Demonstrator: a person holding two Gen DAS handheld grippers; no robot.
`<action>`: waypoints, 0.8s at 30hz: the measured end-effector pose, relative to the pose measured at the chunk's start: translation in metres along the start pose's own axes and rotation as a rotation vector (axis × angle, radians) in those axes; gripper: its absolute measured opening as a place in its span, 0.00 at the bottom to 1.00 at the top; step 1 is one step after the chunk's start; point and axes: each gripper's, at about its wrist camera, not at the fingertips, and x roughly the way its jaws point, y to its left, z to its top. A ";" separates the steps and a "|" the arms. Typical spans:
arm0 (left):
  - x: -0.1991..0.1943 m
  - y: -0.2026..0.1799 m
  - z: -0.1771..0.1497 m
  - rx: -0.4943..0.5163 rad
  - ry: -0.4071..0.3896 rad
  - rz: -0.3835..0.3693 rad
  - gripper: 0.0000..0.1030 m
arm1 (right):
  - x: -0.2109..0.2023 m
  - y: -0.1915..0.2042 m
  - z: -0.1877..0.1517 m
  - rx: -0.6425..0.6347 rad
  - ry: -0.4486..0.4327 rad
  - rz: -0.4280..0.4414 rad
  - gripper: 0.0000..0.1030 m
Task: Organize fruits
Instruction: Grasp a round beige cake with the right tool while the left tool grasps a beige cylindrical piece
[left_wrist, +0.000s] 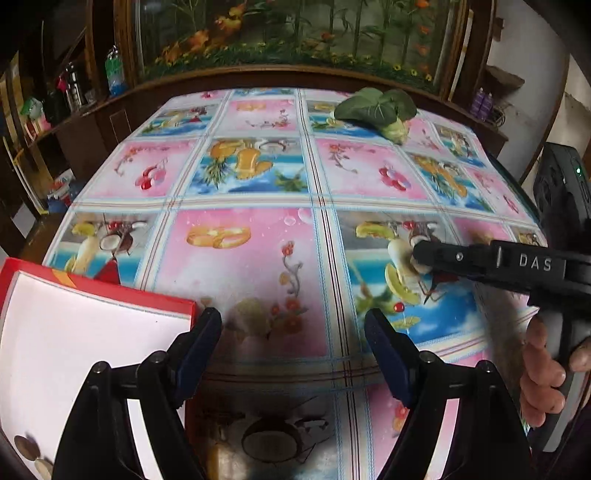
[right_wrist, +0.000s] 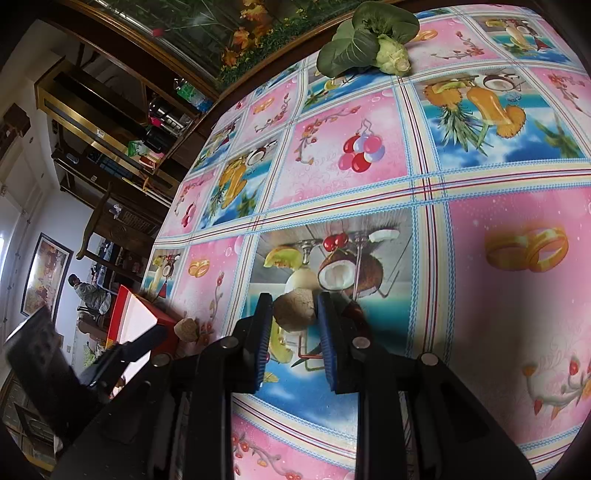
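My right gripper (right_wrist: 293, 314) is shut on a small round brown fruit (right_wrist: 295, 308), held just above the patterned tablecloth (right_wrist: 498, 332). In the left wrist view the right gripper (left_wrist: 419, 254) reaches in from the right with the pale fruit (left_wrist: 416, 263) at its tip. My left gripper (left_wrist: 293, 325) is open and empty over the near edge of the table. A red box with a white inside (left_wrist: 74, 332) lies at the left, with two small brown fruits (left_wrist: 31, 454) in its near corner. Another small brown fruit (right_wrist: 188, 328) lies on the cloth beside the box (right_wrist: 136, 317).
A green leafy vegetable (left_wrist: 380, 109) lies at the far side of the table; it also shows in the right wrist view (right_wrist: 369, 37). Dark wooden shelves with bottles (left_wrist: 74, 92) stand to the left. A large framed painting (left_wrist: 295, 33) stands behind the table.
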 end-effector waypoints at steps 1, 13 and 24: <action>0.001 0.000 0.001 -0.003 0.004 0.006 0.77 | 0.000 0.000 0.000 0.000 0.001 0.001 0.26; 0.021 -0.007 0.000 0.010 0.041 0.010 0.64 | -0.002 -0.012 0.004 0.069 0.030 0.070 0.26; 0.021 -0.010 -0.001 0.049 0.012 0.029 0.59 | -0.003 -0.015 0.006 0.069 0.027 0.073 0.26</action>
